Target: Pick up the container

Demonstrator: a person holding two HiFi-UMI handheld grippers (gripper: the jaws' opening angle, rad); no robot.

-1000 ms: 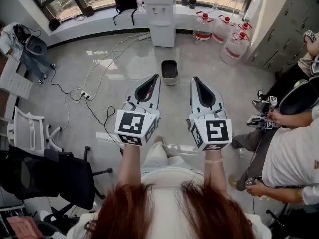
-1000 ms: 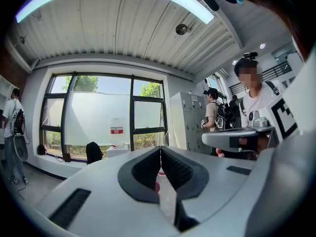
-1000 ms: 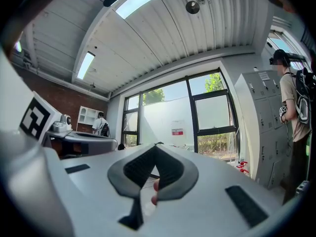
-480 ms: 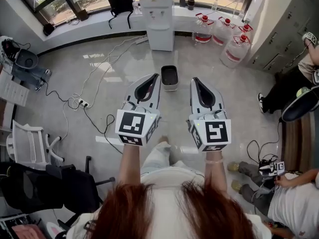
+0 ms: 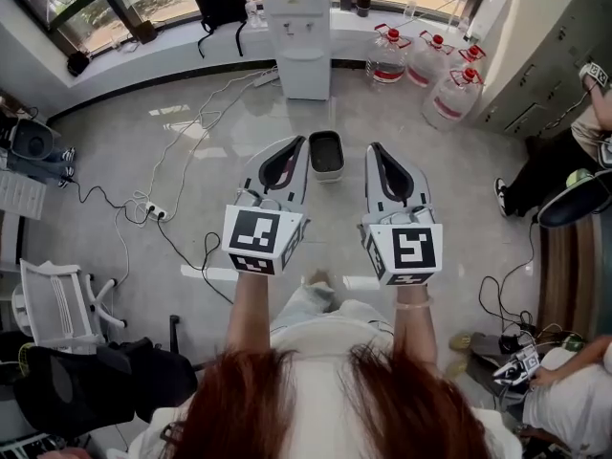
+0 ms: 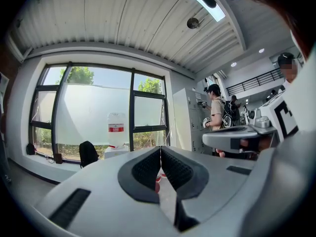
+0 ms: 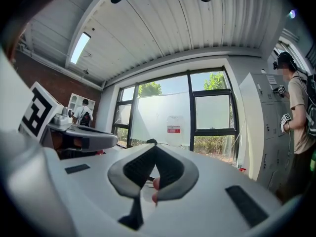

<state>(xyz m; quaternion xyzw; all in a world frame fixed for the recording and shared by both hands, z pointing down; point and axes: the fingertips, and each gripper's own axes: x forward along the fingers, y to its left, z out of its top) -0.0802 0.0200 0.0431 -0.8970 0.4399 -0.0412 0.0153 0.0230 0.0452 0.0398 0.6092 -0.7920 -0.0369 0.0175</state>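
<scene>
Grippers carried level, container not yet reached

The dark container (image 5: 326,153) sits on the floor just in front of the water dispenser (image 5: 304,36). The left gripper (image 5: 293,149) and right gripper (image 5: 377,151) are held side by side, further from the dispenser and above the floor. Both have their jaws pressed together on nothing, likely a carrying pose, since the container looks too low to reach yet.

glossy floor (image 5: 449,189) (tile-like), plastic container (image 5: 326,153)
</scene>
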